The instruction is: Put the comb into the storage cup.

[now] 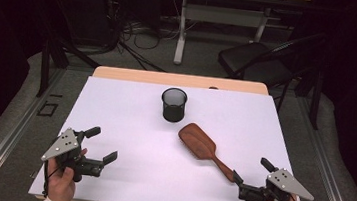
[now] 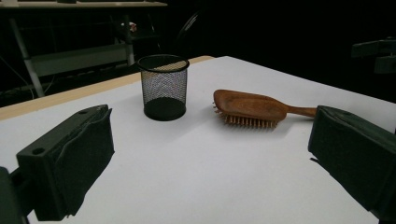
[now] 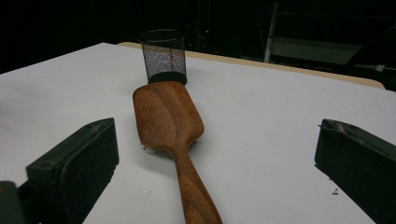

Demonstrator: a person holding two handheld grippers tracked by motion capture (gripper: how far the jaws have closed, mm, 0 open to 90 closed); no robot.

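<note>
Left gripper [image 1: 95, 143]: rests low at the near left of the white table [image 1: 115, 109], jaws spread wide with nothing between them. It is well apart from both objects, so it appears to be parked in a waiting position rather than working.

Mesh cup [image 1: 173, 104]: black wire, round, upright, and apparently empty, though the mesh makes the bottom hard to read. It sits toward the far middle of the table, mouth up, which would suit it as the receptacle.

Hairbrush [image 1: 205, 149]: wooden, reddish-brown, paddle-shaped, lying bristles down just to the near right of the cup without touching it. The left gripper view shows short bristles under the head. Its slim handle runs toward the near right corner, presenting itself to that side.

Right gripper [image 1: 250, 169]: jaws fully parted and empty, standing either side of the handle's end. This looks like the lining-up for a grasp on the handle; the pads do not yet press on it.
</note>
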